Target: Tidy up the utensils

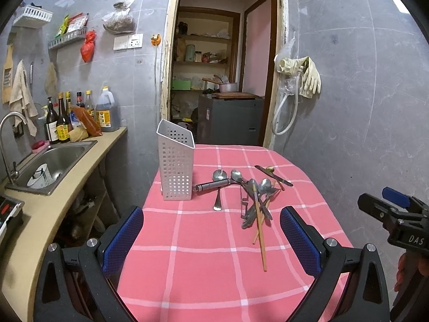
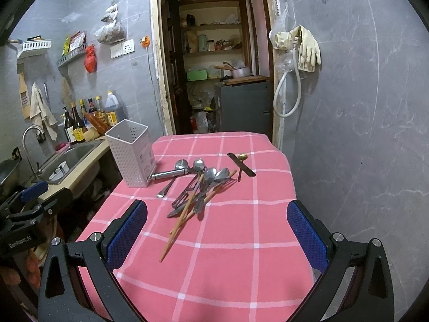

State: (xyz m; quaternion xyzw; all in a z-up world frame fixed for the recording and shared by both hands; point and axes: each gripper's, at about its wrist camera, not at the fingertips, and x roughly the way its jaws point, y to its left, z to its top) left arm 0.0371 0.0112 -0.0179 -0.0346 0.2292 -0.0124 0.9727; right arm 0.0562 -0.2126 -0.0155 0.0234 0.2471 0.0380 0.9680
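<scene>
Both tongs, left tongs (image 1: 211, 238) and right tongs (image 2: 217, 237), hang wide apart, grasping nothing. Spoons and chopsticks (image 2: 197, 185) wait mid-frame beside the white holder (image 2: 131, 153), so filling it is easy.

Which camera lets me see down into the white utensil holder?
The right wrist view: it looks onto the utensil holder from above, so the open mouth and part of the inside wall show. The left wrist view shows the utensil holder mostly side-on, with only its slanted rim visible.
</scene>
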